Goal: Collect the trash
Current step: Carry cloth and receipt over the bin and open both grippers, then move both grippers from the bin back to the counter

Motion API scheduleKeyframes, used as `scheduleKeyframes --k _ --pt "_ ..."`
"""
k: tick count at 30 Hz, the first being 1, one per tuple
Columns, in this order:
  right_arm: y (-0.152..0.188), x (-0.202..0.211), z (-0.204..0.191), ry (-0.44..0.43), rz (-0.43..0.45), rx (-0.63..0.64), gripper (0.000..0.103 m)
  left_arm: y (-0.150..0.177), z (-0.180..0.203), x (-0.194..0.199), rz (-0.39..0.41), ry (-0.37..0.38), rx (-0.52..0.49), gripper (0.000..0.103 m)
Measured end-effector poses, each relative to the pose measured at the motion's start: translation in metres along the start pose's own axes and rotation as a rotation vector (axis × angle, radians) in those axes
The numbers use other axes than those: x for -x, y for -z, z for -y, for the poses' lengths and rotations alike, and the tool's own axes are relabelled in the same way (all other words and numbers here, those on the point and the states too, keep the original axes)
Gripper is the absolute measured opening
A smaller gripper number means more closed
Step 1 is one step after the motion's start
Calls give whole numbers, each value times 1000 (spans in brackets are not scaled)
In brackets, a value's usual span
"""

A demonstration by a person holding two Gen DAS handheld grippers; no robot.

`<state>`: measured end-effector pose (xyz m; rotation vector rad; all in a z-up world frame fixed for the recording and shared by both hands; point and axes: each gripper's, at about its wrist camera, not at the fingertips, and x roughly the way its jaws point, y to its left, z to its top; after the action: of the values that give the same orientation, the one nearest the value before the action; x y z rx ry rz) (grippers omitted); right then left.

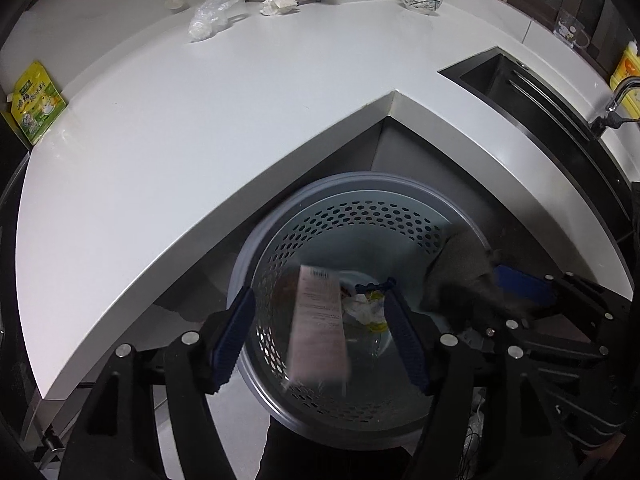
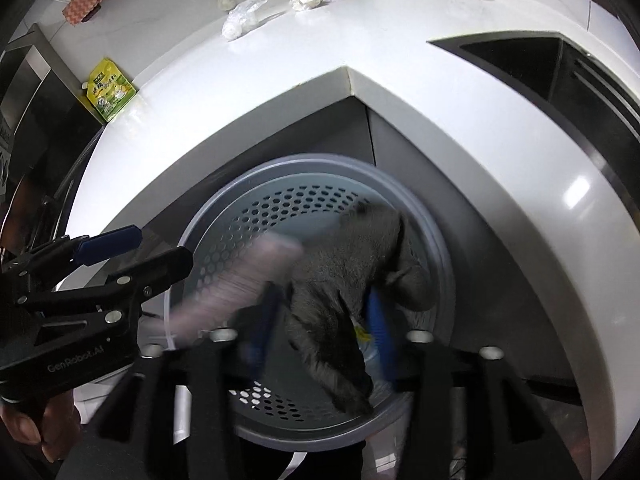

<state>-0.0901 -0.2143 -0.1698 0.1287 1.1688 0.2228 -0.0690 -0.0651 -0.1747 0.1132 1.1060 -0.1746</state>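
Over the bin [image 1: 280,216], a blurred printed wrapper [image 1: 320,320] falls.

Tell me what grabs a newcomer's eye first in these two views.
The grey perforated bin under the counter corner dominates both views. A blurred paper carton drops between the open left gripper jaws, while the right gripper dangles a grey cloth over the bin. A crumpled plastic bag and tissue wait on the white counter.
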Motion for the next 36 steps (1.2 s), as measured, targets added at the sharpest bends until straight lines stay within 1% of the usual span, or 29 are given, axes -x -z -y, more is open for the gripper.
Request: scheduleKeyframes --k 1,15,21,24,29,36 --pt "0 0 0 -4 -1 2 53 -1 -1 0 0 -3 3 66" --pt "-6 6 10 11 9 -1 53 -8 -4 4 13 -28 30 66" --pt "-10 12 10 -3 12 5 53 -16 -4 16 36 -43 36 67" --pt "-16 20 10 -17 27 13 53 -24 -6 27 63 -55 43 72" --pt "-30 33 7 -31 58 39 54 -39 -10 45 113 -70 64 73" --pt "-62 50 2 -49 124 65 58 -59 -22 70 185 -109 89 83"
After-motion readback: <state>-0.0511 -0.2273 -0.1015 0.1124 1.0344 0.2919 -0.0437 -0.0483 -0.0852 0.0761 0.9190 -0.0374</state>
